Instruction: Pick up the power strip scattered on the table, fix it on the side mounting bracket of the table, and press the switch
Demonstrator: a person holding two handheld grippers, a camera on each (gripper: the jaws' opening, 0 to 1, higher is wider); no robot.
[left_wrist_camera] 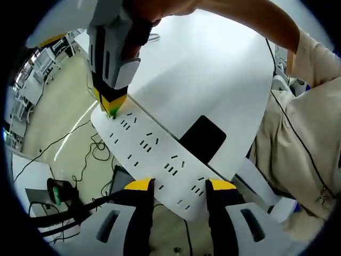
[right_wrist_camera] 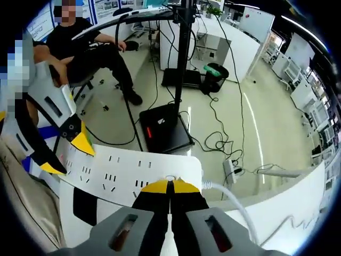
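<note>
Presently, left gripper (left_wrist_camera: 180, 188) clamps strip (left_wrist_camera: 154, 154); right gripper (right_wrist_camera: 170, 184), jaws together, presses switch (right_wrist_camera: 170, 178); strip may slip off table (left_wrist_camera: 213, 69) edge.

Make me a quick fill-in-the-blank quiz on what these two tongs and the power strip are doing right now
1. The power strip is coloured ____.
2. The left tongs grip the strip's ____.
3. The right tongs are shut, tips pressing the strip's ____.
4. The strip lies along the table's ____.

Missing words: white; end; switch; edge
</note>
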